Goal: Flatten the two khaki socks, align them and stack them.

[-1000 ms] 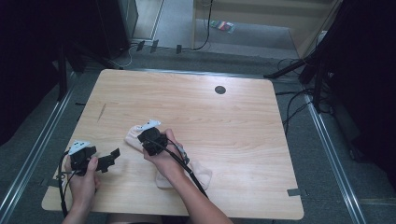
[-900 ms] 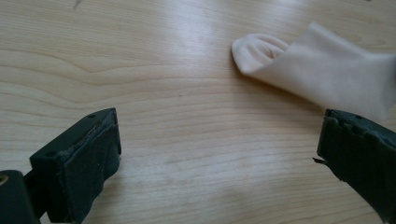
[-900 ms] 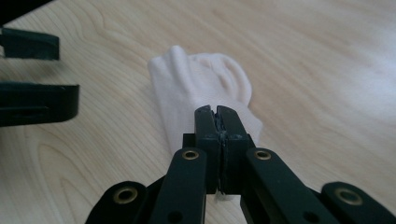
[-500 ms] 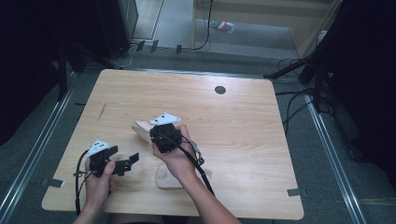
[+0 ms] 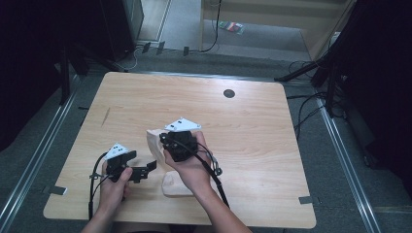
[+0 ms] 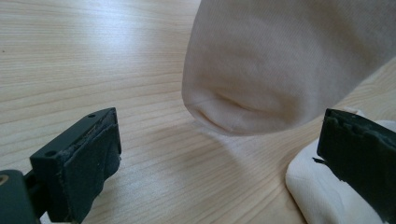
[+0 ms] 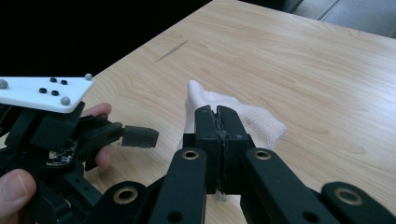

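A person sits at a light wooden table (image 5: 252, 145), holding a two-jaw gripper in each hand. The right gripper (image 7: 218, 122) has its jaws clenched flat together on the edge of a pale beige sock (image 5: 156, 143), lifting it so the fabric hangs down from the jaws with its lower end near the tabletop. In the right gripper view, the white knit of the sock spreads out just beyond the closed jaws, pinched between them. Holding it raised this way seems meant to let the cloth hang free so the other tool can take a second hold.

The left gripper (image 5: 144, 170) sits low, just to the side of the hanging sock, with its jaws spread wide and nothing between them. In the left gripper view, the rounded end of the sock (image 6: 280, 70) hangs directly ahead of the open jaws, a little above the wood. Judging by this, the left gripper is lining up to close on that hanging end.

A second pale sock (image 5: 176, 185) lies flat on the table just beneath the right hand (image 5: 190, 167), and a corner of it (image 6: 322, 191) shows beside the left gripper's far jaw. Much of it is hidden under the wrist and cable, so its full shape is hard to make out. The top of the hanging sock is cut off in the left gripper view.
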Motion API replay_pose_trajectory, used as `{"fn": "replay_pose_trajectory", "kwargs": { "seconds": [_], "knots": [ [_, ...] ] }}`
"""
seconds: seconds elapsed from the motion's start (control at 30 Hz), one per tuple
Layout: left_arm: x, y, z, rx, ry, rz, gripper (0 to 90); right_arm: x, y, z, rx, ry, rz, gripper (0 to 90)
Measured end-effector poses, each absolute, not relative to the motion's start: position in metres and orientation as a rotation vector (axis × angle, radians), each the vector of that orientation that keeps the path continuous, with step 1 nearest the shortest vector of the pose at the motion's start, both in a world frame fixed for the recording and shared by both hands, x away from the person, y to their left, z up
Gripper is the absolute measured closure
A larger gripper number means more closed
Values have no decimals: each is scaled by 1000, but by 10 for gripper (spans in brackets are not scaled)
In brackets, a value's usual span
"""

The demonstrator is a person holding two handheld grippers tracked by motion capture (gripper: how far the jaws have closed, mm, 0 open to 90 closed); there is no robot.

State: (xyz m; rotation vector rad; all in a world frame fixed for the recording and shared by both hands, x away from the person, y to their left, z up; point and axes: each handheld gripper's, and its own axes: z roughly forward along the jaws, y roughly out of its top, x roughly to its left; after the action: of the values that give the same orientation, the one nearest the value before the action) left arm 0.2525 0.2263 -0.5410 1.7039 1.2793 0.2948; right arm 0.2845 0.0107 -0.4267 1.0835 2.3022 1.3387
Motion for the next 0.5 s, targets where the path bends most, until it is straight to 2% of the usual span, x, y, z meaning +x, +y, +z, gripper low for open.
{"fn": "replay_pose_trajectory", "kwargs": {
  "seconds": [0.37,0.43,0.5],
  "knots": [
    [254,226,-543,1699,1312,293,0,298,-43,-473,1221,2232,1203,895],
    [255,225,-544,1692,1333,302,61,299,-54,-481,1231,2224,1170,895],
    [256,226,-544,1691,1335,297,64,299,-65,-488,1247,2223,1138,893]
  ]
}}
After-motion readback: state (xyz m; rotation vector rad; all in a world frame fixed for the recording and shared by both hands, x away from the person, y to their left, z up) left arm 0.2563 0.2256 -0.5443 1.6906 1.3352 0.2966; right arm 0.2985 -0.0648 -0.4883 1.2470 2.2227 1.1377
